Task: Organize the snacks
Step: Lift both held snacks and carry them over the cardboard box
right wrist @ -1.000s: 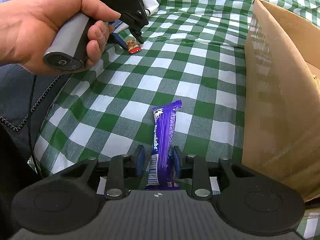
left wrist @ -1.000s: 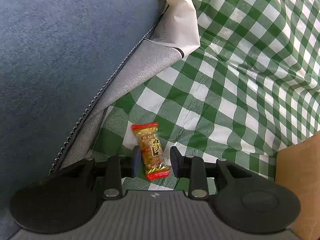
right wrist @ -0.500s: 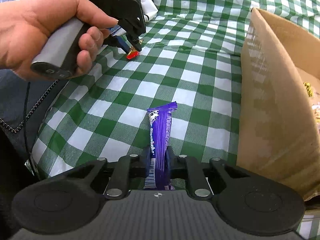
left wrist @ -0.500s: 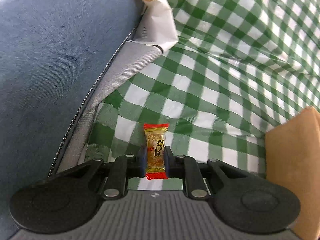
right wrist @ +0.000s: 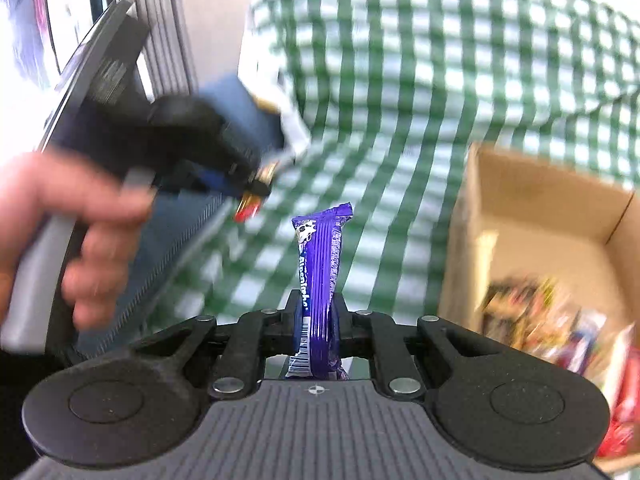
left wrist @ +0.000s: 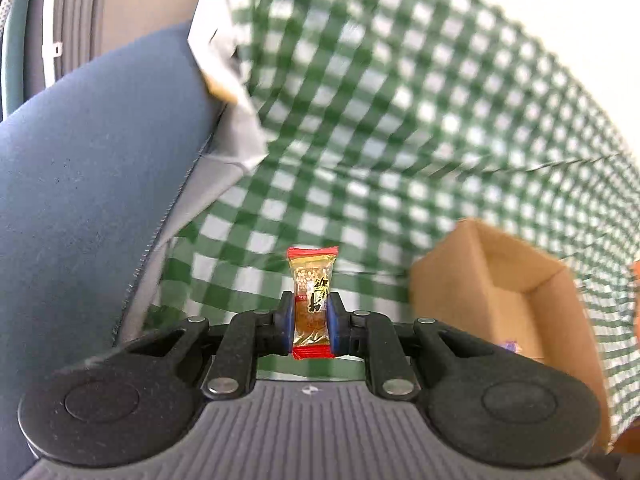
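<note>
Left gripper [left wrist: 308,322]: jaws pinching a small red-and-gold candy [left wrist: 312,300], held upright above the green checked cloth [left wrist: 400,120].
Right gripper [right wrist: 316,320]: jaws pinching a purple snack bar [right wrist: 320,276], upright.
Cardboard box [right wrist: 540,192]: right of both, open, holding assorted blurred snacks [right wrist: 552,328].
Left hand [right wrist: 52,216]: gripping its handle.

My purple bar [right wrist: 319,276] reads roughly "Alpenliebe" in white, above a barcode. My candy [left wrist: 312,300] carries black characters I can't make out.
</note>
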Tool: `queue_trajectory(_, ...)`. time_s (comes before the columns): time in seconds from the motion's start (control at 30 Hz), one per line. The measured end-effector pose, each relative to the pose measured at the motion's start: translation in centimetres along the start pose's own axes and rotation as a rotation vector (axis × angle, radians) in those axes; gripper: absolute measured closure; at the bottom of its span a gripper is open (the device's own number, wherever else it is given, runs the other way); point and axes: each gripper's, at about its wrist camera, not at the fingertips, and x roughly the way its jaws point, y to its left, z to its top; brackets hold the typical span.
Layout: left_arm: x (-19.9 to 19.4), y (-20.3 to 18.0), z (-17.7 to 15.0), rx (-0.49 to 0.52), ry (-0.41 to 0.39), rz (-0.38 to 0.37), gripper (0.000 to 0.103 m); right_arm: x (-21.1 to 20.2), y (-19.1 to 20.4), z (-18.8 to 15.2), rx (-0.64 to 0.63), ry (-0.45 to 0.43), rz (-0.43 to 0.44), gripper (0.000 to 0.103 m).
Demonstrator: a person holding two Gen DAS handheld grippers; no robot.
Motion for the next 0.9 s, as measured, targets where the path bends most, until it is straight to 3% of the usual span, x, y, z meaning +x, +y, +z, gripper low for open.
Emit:
queue_trajectory(0.2, -0.9, -2.7, -4.2, -0.003, 0.024, -0.083, 0.086, -4.2, -4.7, 1.2, -0.025, -0.083, -0.039, 0.088)
queue_trajectory(0.33, -1.4, -4.7, -4.8, 0.087, -0.026, -0.102, 0.086, -5.4, -8.5, -0.4, 0.000, -0.128, -0.098, 0.088)
queue_trajectory(0.57, -0.4, -6.2, -5.3, 0.105, -0.015, -0.111, 0.086, -6.1, -14.0, -3.5, 0.138, -0.157, -0.159, 0.088)
queue_trajectory(0.9, 0.0, -6.8, -5.4, 0.102, -0.024, -0.149, 0.086, -6.4, -16.6, -5.0, 0.193, -0.191, -0.209, 0.088)
